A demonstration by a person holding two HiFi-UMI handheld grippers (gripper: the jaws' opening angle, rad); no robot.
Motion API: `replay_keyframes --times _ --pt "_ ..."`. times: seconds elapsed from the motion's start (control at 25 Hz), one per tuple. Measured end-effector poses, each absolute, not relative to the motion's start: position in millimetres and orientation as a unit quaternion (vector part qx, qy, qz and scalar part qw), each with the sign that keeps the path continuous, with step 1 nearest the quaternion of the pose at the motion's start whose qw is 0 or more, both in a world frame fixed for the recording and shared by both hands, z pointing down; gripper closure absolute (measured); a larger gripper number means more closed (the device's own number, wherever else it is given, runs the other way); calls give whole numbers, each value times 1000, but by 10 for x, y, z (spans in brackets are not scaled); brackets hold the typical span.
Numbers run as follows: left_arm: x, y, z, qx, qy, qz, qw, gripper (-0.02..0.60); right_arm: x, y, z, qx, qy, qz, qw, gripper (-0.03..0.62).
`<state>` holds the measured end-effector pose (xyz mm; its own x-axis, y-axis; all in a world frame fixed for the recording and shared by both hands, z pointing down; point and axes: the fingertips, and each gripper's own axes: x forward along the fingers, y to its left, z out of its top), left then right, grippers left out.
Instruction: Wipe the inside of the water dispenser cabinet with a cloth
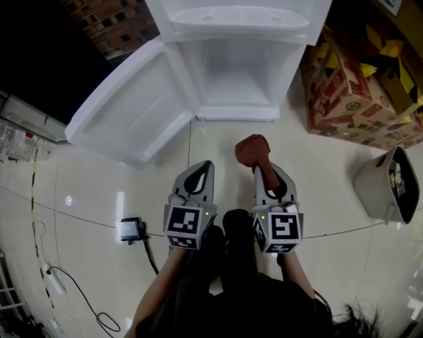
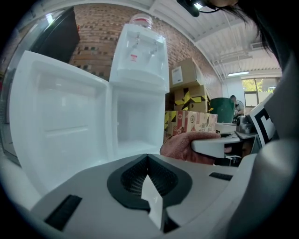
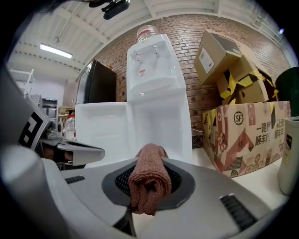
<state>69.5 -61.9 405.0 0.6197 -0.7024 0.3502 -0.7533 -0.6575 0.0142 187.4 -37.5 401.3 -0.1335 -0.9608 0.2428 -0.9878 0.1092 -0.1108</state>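
Note:
The white water dispenser (image 1: pixel 238 20) stands ahead with its cabinet (image 1: pixel 234 76) open and the door (image 1: pixel 129 109) swung out to the left. The cabinet (image 3: pixel 161 126) looks bare inside, as it does in the left gripper view (image 2: pixel 135 126). My right gripper (image 1: pixel 262 166) is shut on a reddish-brown cloth (image 1: pixel 253 150), bunched and sticking out past the jaws toward the cabinet; the cloth (image 3: pixel 148 179) fills the jaw gap. My left gripper (image 1: pixel 200 169) hangs beside it, shut with nothing in it, its jaws (image 2: pixel 148 179) meeting. The cloth (image 2: pixel 187 147) shows at the right of that view.
Printed cardboard boxes (image 1: pixel 360 86) are stacked right of the dispenser. A grey bin (image 1: pixel 390 185) stands on the tiled floor at the right. A small black box with a cable (image 1: pixel 130 230) lies at the left, and a power strip (image 1: pixel 53 280) lies further left.

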Motion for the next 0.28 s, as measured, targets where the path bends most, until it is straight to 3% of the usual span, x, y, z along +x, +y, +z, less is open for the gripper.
replay_keyframes --times 0.28 --pt "658 -596 4087 898 -400 160 84 601 1814 -379 4005 656 -742 124 59 517"
